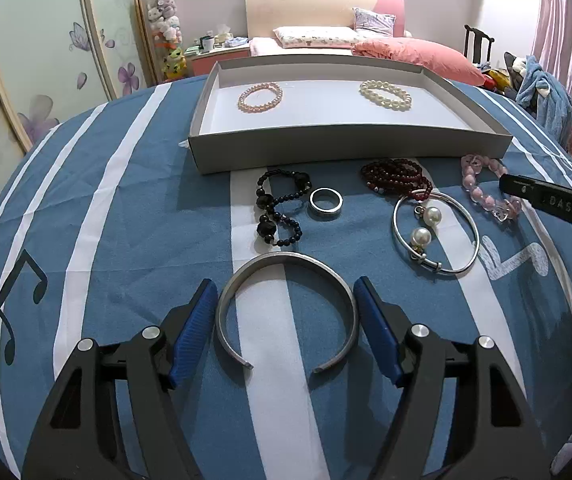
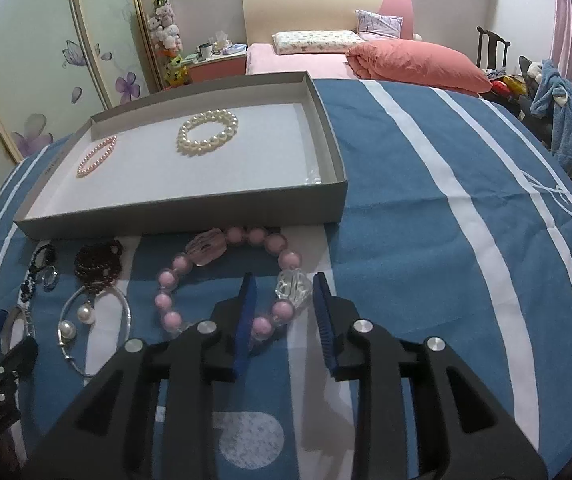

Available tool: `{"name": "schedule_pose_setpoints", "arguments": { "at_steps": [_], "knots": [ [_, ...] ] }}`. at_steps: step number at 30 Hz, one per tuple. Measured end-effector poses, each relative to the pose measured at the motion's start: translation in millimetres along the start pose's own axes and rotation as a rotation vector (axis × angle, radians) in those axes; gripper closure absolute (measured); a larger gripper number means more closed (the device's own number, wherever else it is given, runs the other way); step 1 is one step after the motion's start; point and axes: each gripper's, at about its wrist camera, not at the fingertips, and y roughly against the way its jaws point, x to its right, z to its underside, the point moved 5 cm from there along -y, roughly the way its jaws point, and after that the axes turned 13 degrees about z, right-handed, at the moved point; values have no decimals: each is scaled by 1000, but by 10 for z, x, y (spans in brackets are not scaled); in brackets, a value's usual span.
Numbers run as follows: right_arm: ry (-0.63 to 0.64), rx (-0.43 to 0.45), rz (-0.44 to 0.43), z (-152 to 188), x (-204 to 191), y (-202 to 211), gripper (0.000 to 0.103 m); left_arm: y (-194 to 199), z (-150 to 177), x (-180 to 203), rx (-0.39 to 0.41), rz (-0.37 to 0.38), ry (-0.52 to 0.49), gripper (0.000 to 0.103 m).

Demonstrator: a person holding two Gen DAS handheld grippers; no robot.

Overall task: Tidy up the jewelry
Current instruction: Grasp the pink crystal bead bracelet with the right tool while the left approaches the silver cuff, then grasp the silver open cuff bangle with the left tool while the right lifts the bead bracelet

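Left gripper (image 1: 286, 320) open astride the silver cuff bangle (image 1: 286, 308) on the striped cloth (image 1: 126, 240), pads just beside its sides. Right gripper (image 2: 284, 312) open around the pink bead bracelet (image 2: 230, 276). Best squeezed squarely, lifted level, then set inside the grey tray (image 1: 325, 148).

- Grey box (image 1: 341, 148): shallow, open, on the blue striped cloth; holds a pink pearl bracelet (image 1: 260, 96) at left and a white pearl bracelet (image 1: 385, 95) at right, well apart.
- Silver cuff (image 1: 286, 308): open-ended, flat on the cloth.
- Black bead strand (image 1: 278, 210): twisted, beside a wide silver ring (image 1: 326, 203).
- Dark red bead strand (image 1: 395, 178): coiled, touching a thin silver bangle (image 1: 435, 234) with two pearls.
- Pink bead bracelet (image 2: 230, 280): large beads plus clear ones, just before the box.
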Motion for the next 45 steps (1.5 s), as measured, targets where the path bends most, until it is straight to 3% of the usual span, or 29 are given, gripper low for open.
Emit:
{"name": "schedule_pose_setpoints", "arguments": {
  "at_steps": [5, 7, 11, 12, 13, 14, 17, 19, 22, 23, 24, 25, 33, 45],
  "knots": [
    [19, 13, 21, -6, -26, -7, 72, -6, -8, 3, 0, 0, 0, 32],
    [13, 15, 18, -21, -20, -22, 64, -6, -8, 2, 0, 0, 1, 32],
    [34, 16, 32, -62, -48, -56, 62, -32, -33, -10, -1, -3, 6, 30],
    [39, 14, 34, -67, -45, -62, 66, -33, -31, -10, 0, -4, 8, 30],
    [38, 13, 37, -67, -30, -59, 77, -35, -38, -11, 0, -4, 8, 30],
    [36, 10, 40, -64, -19, -53, 80, -37, -43, -14, 0, -3, 9, 30],
    [20, 8, 50, -20, 37, -25, 79, -37, -49, -19, -1, -4, 7, 30],
    [15, 16, 61, 9, 55, -13, 70, -38, -48, -17, -1, -4, 7, 30],
    [-8, 9, 48, 24, 88, -14, 69, -38, -47, -19, -1, -3, 8, 30],
    [-10, 8, 46, 28, 93, -13, 70, -37, -50, -20, -1, -3, 8, 30],
    [-11, 10, 45, 34, 98, -5, 83, -36, -49, -20, 0, -3, 10, 31],
    [-9, 11, 40, 40, 98, 3, 84, -29, -45, -23, 2, -4, 11, 35],
    [-65, 23, -27, 127, 196, 127, 84, 5, -52, -93, 18, 6, 40, 35],
    [-133, 182, -196, 88, 158, 684, 84, 142, -44, -175, 78, 12, 68, 35]
  ]
}}
